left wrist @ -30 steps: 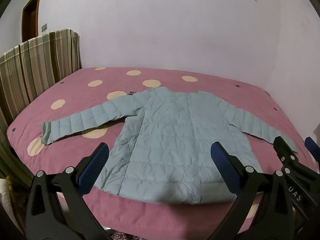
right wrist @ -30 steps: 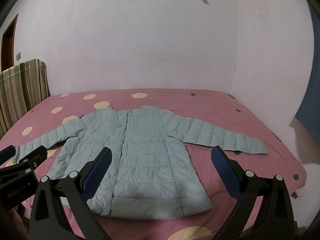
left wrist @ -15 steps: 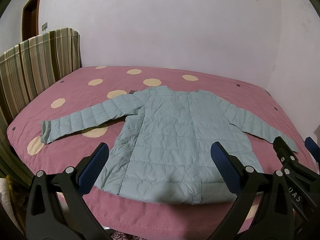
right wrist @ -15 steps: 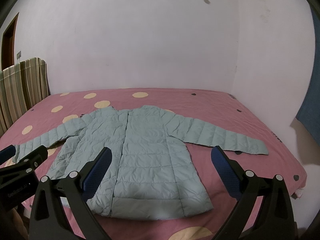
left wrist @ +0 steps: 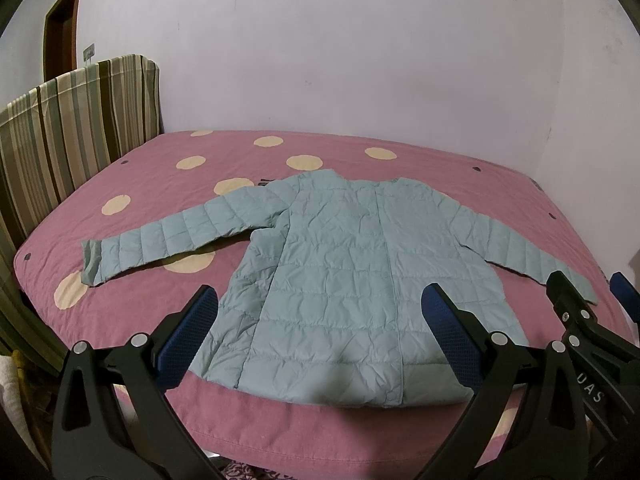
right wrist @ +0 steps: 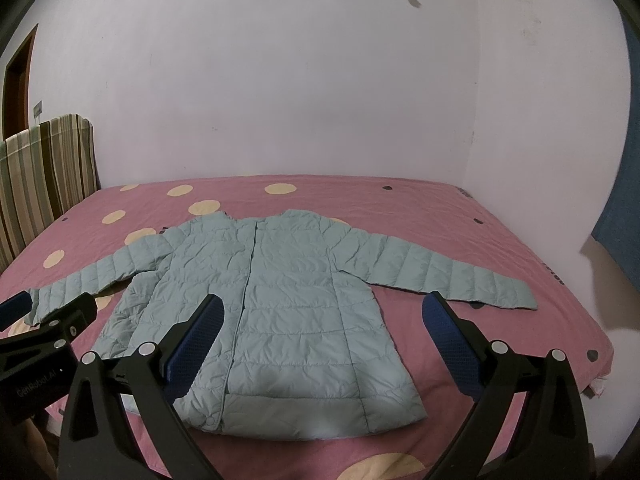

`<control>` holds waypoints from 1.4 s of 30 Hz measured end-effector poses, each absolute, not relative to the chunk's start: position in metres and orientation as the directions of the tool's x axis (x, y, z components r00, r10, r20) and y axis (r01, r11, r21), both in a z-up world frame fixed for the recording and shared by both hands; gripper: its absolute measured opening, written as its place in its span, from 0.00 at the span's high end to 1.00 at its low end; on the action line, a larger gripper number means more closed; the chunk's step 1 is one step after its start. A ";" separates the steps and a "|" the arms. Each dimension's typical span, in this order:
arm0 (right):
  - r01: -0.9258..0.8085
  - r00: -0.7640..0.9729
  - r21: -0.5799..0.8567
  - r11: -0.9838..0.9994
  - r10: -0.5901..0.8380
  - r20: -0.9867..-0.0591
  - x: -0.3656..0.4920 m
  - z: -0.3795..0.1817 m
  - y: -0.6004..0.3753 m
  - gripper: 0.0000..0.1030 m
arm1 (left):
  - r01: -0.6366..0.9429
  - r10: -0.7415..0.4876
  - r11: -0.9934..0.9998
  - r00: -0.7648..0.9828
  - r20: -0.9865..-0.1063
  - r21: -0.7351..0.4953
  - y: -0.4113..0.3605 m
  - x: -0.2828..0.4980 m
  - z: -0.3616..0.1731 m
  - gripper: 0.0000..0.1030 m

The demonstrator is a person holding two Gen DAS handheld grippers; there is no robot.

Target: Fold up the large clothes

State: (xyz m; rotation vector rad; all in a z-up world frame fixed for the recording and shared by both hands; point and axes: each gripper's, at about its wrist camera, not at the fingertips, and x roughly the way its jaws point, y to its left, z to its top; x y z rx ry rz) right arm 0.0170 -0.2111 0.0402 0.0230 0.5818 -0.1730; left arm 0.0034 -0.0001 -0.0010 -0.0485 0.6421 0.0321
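On pink dotted bedspread (left wrist: pixel 160 312), quilted puffy jacket (left wrist: pixel 344 280) lies flat

A: We see the jacket (left wrist: pixel 352 280) as thin quilted cloth with a faint sheen, puffed and creased between its stitched seams.

B: Under the jacket, we read the bedspread (left wrist: pixel 152 300) as matt woven cloth, pink with cream dots.

A: Left of the jacket, we make out striped fabric over the headboard (left wrist: pixel 72 128).

B: Nearest us, the left gripper (left wrist: pixel 320 332) looks like matt black plastic with shiny metal screws and dimpled blue pads (left wrist: pixel 188 336); the right gripper (right wrist: pixel 320 340) looks the same.
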 end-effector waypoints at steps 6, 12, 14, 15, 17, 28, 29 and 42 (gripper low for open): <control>0.169 0.821 -0.028 0.985 -0.156 -0.549 0.017 0.040 -0.211 0.04 | -0.045 0.015 0.998 0.800 -0.599 -0.035 0.000 0.003 -0.001 0.02; 0.168 0.821 -0.029 0.985 -0.156 -0.549 0.018 0.038 -0.211 0.04 | -0.045 0.015 0.998 0.799 -0.601 -0.035 0.001 0.004 -0.001 0.02; 0.168 0.821 -0.028 0.985 -0.156 -0.550 0.018 0.038 -0.212 0.04 | -0.045 0.015 0.998 0.799 -0.601 -0.035 0.001 0.004 -0.002 0.02; 0.168 0.821 -0.028 0.985 -0.155 -0.550 0.018 0.037 -0.212 0.04 | -0.045 0.015 0.998 0.799 -0.602 -0.034 0.001 0.004 -0.002 0.02; 0.168 0.821 -0.029 0.985 -0.156 -0.549 0.018 0.038 -0.211 0.04 | -0.045 0.015 0.998 0.800 -0.600 -0.035 0.001 0.003 -0.002 0.02; 0.167 0.816 -0.029 0.986 -0.155 -0.557 0.017 0.040 -0.209 0.04 | -0.046 0.016 0.998 0.792 -0.610 -0.034 0.002 0.004 -0.008 0.02; 0.167 0.815 -0.029 0.986 -0.154 -0.559 0.019 0.039 -0.210 0.04 | -0.045 0.016 0.998 0.791 -0.612 -0.033 0.001 0.005 -0.008 0.02; 0.245 0.790 0.127 0.961 -0.122 -0.600 0.051 0.003 -0.264 0.04 | -0.105 0.038 0.993 0.741 -0.670 -0.060 0.026 0.061 -0.043 0.02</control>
